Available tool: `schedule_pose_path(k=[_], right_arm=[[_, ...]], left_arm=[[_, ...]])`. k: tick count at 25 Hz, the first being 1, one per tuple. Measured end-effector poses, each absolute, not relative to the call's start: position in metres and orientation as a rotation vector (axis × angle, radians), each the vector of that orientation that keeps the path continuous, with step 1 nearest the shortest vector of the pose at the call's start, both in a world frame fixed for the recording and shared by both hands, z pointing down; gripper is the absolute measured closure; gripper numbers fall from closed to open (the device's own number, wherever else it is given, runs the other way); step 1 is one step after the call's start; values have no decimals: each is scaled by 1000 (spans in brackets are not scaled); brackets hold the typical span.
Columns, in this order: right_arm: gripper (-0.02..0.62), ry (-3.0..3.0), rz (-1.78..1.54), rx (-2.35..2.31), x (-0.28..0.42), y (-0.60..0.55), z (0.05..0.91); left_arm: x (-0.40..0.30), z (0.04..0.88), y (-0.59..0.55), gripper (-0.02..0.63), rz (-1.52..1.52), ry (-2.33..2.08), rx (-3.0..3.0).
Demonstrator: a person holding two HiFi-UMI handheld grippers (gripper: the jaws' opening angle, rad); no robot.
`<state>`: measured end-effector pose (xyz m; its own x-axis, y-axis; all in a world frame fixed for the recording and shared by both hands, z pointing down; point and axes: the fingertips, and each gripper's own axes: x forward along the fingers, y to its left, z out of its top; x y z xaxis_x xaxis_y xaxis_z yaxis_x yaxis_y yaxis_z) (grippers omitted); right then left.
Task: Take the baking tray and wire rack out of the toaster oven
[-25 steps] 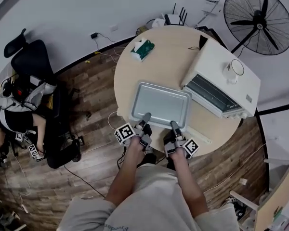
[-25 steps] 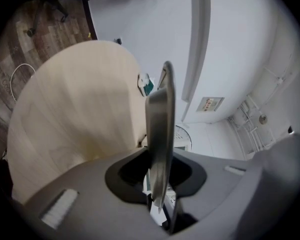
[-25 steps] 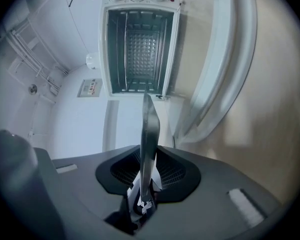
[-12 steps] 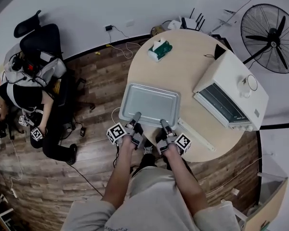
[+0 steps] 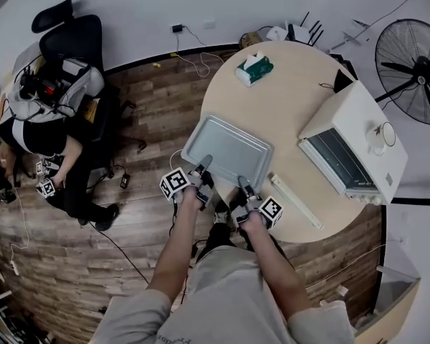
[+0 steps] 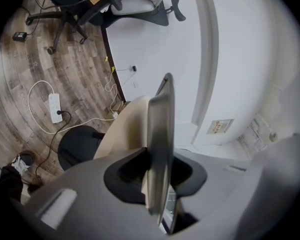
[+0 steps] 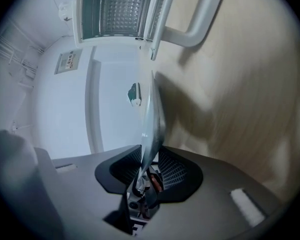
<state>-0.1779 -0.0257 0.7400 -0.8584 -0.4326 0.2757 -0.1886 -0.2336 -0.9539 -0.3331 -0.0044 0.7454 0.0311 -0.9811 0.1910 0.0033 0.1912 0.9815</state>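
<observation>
Left gripper (image 5: 205,160) pinches the tray (image 5: 228,147) by its near rim. Right gripper (image 5: 241,182) sits on the same rim, jaws opening, rim between them. Tray lies just ahead of both, apparently down on the table (image 5: 287,92).

Judgement: release step. Left should open too, then both back straight off the rim without dragging it over the table edge under them.

Tray: shallow grey metal, rounded corners, empty.

Oven (image 5: 355,145) stands to the right of the right gripper, door open.

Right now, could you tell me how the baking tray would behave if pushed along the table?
The baking tray looks like thin, rigid metal, so it is probably stiff and light. Its flat base would likely slide easily over the smooth table.
</observation>
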Motion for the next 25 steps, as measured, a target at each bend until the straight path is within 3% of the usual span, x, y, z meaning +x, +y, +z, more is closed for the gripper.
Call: schedule_pose_path(k=[19,25], right_arm=[[502,1839,-2376,-618,-173,0,746],[550,1836,-2338,-665,-173,-7,741]], left_arm=[[-335,758,-42,480,-889,-1299,1094],[-336,766,-40,483,-896,-1291,1046]])
